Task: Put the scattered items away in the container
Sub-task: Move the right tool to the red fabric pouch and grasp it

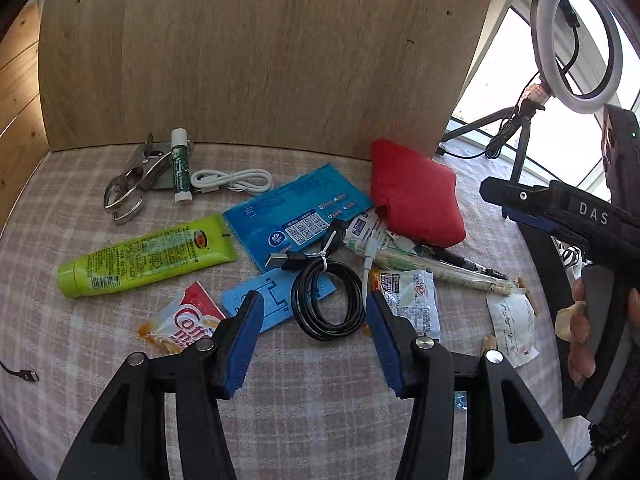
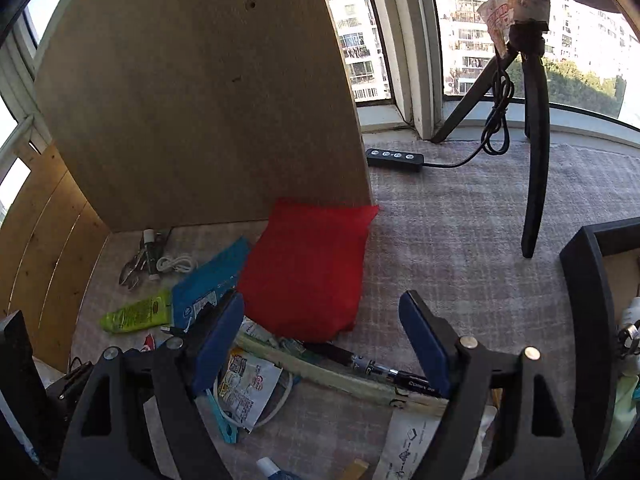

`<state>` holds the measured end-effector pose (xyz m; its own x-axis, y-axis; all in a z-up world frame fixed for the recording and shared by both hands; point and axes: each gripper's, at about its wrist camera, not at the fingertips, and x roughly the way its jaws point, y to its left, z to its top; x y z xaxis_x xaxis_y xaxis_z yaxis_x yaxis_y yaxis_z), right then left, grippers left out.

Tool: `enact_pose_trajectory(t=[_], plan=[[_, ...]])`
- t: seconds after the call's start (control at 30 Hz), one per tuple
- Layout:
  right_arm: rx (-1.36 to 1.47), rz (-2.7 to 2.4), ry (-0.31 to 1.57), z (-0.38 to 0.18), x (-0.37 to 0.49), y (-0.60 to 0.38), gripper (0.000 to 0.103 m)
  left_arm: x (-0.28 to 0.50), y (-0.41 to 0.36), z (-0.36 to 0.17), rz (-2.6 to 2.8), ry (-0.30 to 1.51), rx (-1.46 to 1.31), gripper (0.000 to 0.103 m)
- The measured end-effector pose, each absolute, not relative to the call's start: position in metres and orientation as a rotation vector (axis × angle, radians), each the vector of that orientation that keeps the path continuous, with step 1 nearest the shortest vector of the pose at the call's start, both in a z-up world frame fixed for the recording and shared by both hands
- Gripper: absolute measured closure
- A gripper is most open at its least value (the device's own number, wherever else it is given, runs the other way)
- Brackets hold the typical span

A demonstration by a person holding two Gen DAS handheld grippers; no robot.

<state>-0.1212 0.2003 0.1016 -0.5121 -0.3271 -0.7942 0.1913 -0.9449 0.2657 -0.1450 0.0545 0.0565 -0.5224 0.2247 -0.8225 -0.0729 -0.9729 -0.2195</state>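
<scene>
- We see the tabletop (image 1: 312, 420) covered with small scattered things; the dark container (image 2: 588, 320) sits at the right edge.
- The red pouch (image 2: 308, 272) is the biggest thing.
- Our left gripper (image 1: 314, 312) hangs wide and empty over the black cable (image 1: 328, 300); we should come straight down and pinch the whole coil.
- Our right gripper (image 2: 320, 320) is wide and empty, over the pen (image 2: 380, 368).

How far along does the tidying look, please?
Barely started. Done: a few things seem to sit in the box. In hand: nothing; both tongs are open. Left: the tube, black cable, red pouch and pen still litter the cloth.
</scene>
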Motion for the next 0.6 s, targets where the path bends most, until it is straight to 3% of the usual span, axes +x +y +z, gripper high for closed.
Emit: enact_pose_trajectory(t=[0.37,0.6], plan=[[1.557,-2.482,0.0,0.066,-0.176,0.145,0.021,-0.162,0.056,0.043,2.546,-0.224,-1.452,0.056],[1.646,-2.46,0.144,0.049,-0.2,0.122,0.004,-0.164,0.06,0.037,2.523,-0.218,-1.472,0.058]])
